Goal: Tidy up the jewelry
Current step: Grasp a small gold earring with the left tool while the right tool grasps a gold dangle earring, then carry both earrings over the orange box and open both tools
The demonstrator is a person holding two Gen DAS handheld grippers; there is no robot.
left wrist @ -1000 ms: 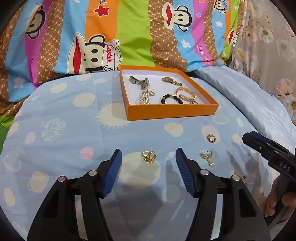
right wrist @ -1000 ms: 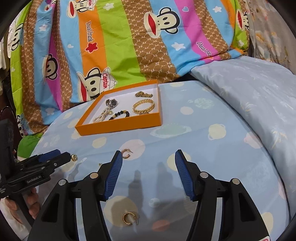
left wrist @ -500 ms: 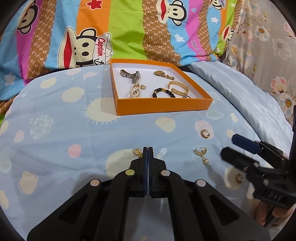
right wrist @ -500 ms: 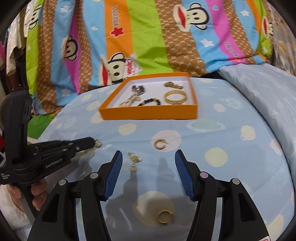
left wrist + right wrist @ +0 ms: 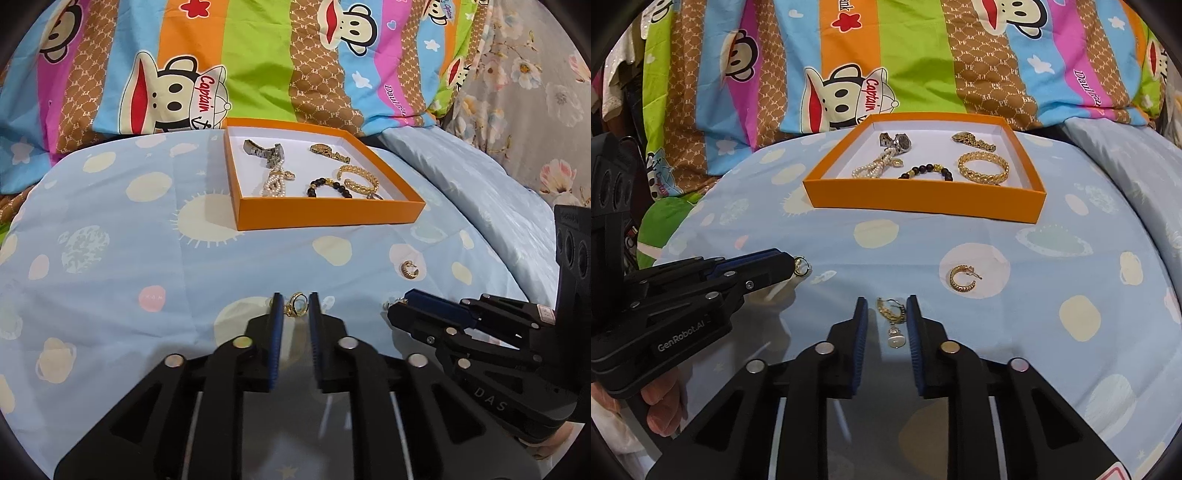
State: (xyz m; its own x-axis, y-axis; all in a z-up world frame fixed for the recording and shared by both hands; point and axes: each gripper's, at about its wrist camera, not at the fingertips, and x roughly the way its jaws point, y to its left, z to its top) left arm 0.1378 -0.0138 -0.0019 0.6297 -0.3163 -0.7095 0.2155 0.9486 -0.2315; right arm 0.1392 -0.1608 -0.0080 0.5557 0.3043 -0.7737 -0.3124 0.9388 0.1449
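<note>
An orange box (image 5: 325, 216) (image 5: 923, 201) on the blue bedspread holds a watch, pearl strand, bead bracelet and gold bangle. My left gripper (image 5: 293, 308) is partly open, its blue pads either side of a gold ring (image 5: 296, 304) that lies on the cloth; the right wrist view shows the ring (image 5: 801, 266) at its tip. My right gripper (image 5: 886, 314) is partly open around a gold drop earring (image 5: 892, 317) with a pearl, not clamped. A gold hoop earring (image 5: 962, 278) (image 5: 409, 268) lies loose beyond it.
The colourful monkey-print quilt (image 5: 258, 55) rises behind the box. A pale blue pillow (image 5: 480, 184) lies to the right. The two grippers sit side by side, close together, near the bed's front.
My left gripper, shut half a second ago, has opened a little around the ring. My right gripper has narrowed and moved forward over the drop earring.
</note>
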